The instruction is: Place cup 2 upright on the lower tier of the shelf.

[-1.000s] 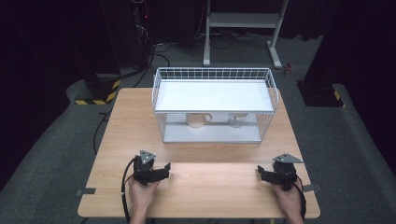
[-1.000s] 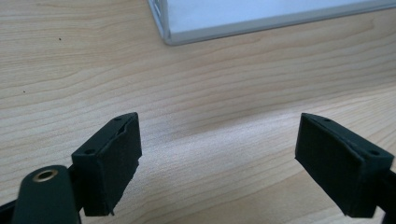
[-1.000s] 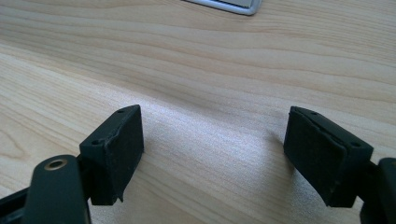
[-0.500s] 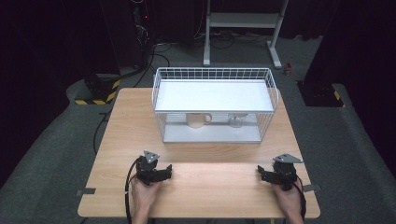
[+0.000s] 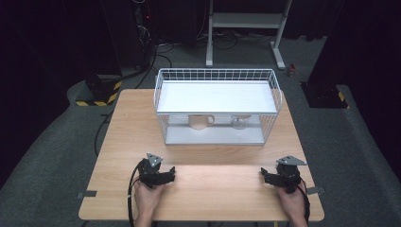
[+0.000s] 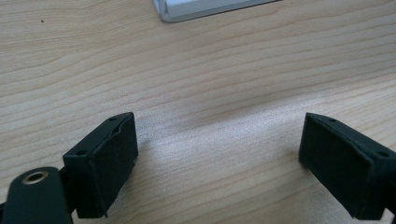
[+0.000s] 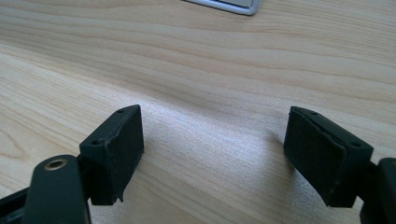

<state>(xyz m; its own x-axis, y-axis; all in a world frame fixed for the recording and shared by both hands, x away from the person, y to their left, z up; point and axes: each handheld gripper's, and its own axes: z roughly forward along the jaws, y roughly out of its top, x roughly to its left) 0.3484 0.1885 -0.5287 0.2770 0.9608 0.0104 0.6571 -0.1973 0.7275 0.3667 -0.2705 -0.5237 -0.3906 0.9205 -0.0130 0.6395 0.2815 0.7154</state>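
Note:
My left gripper (image 5: 169, 172) rests low over the front left of the wooden table (image 5: 217, 189), held by a hand and pointing right. Its jaws have just been opening a little. They stand wide apart in the left gripper view (image 6: 219, 140), with bare wood between them. My right gripper (image 5: 265, 175) sits at the front right and points left. It is open (image 7: 215, 135) and holds nothing.
A white wire basket rack (image 5: 217, 75) with a flat white shelf stands at the back of the table. A cream mug (image 5: 201, 121) and a clear glass (image 5: 239, 123) sit beneath the shelf. A corner of the rack's white base (image 6: 210, 9) (image 7: 233, 5) lies ahead of each gripper.
The left gripper has edged slightly to the right on the table. The right gripper has kept still.

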